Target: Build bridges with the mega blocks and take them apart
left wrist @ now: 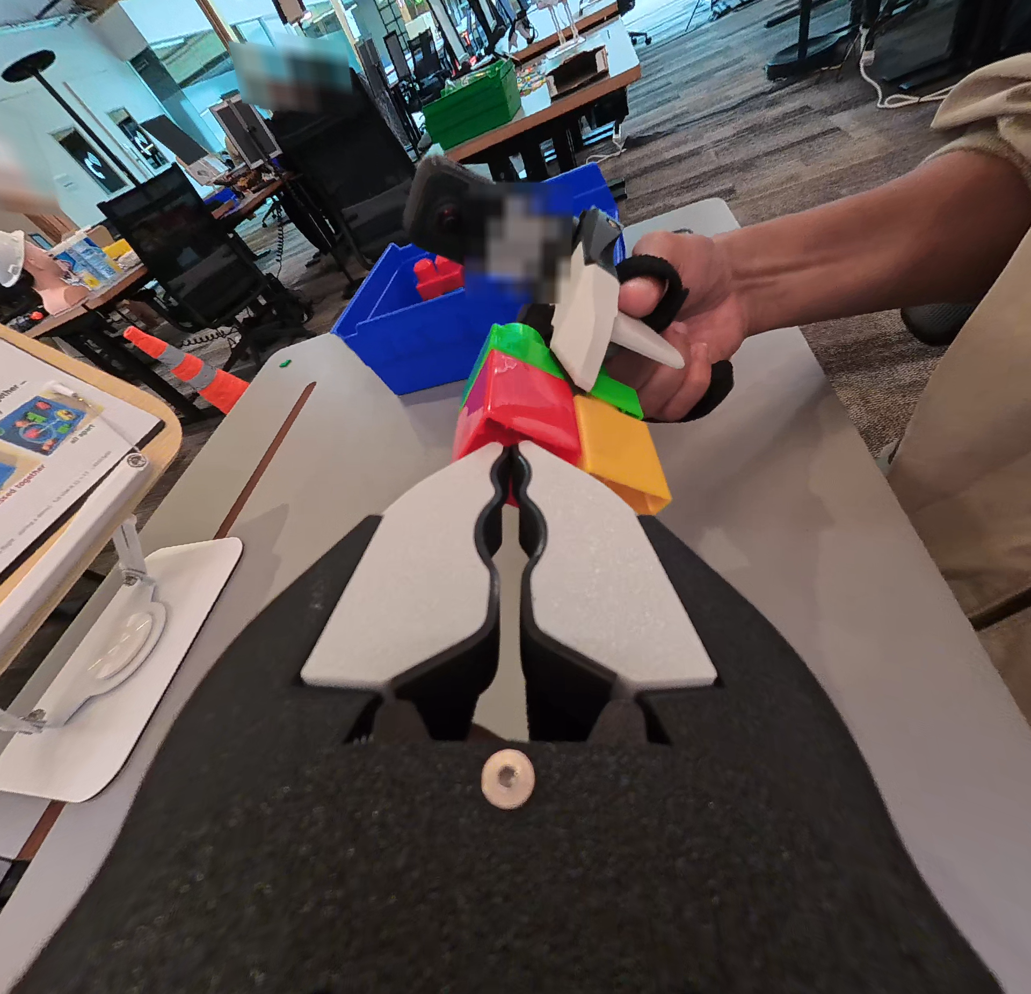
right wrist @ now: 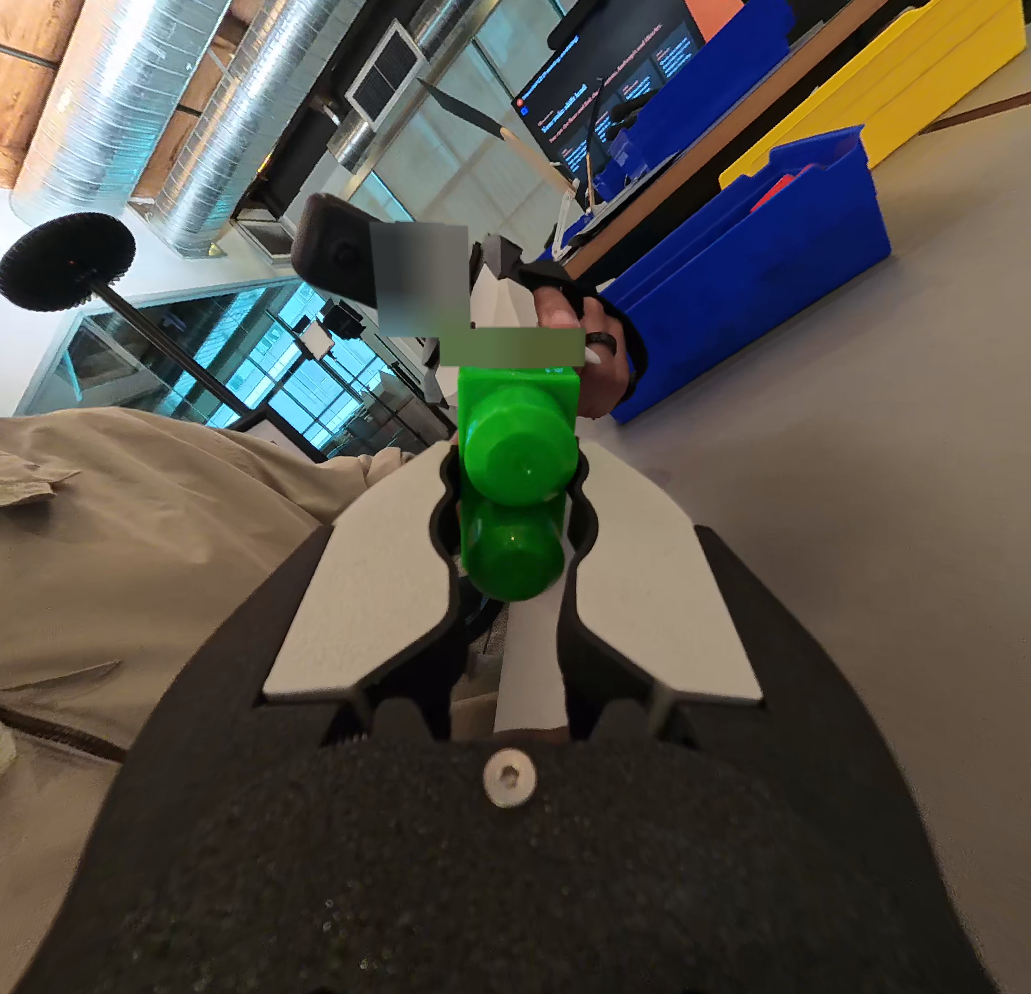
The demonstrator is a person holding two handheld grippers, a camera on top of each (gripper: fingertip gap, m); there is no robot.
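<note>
Joined cluster: one red block (left wrist: 519,403), one green block (left wrist: 516,342), one orange block (left wrist: 619,454); two tools; one blue bin (left wrist: 413,348).

Orange traffic cone (left wrist: 189,366), perhaps floor-standing

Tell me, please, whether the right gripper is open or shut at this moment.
Shut on the green block: the right gripper has its fingers pressed against both sides of it.

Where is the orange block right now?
In the left wrist view, the orange block sits right of centre, joined to the red block's right side, just below the green block, in front of the blue bin.
</note>
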